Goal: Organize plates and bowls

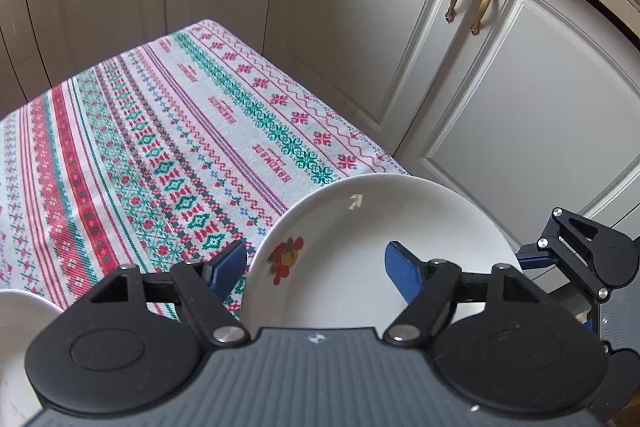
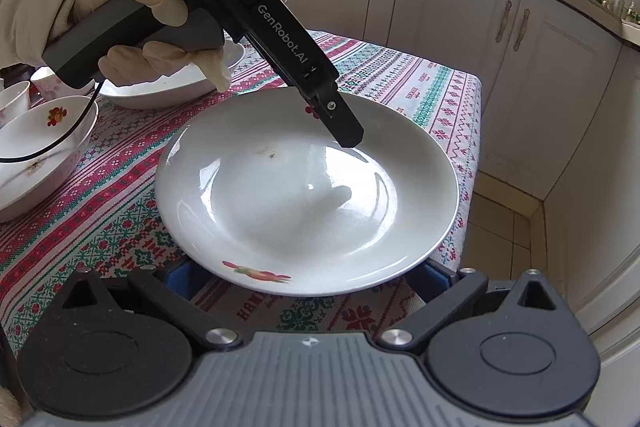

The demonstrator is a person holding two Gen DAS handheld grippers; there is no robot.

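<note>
The white plate (image 2: 306,187) sits at the table's (image 2: 120,163) corner with the left gripper (image 1: 316,263) spread over it and the right gripper (image 2: 304,277) spread under its near rim (bowls (image 2: 40,155) wait left), so pinch the rim squarely before lifting.

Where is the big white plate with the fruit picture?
In the right wrist view the big white plate lies on the patterned tablecloth at the table's right end, between both hand-held grippers, right of the bowl.

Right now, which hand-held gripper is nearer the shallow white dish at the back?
Left. The left hand-held gripper hangs right beside the dish; the right hand-held gripper sits across the big plate from it.
</note>
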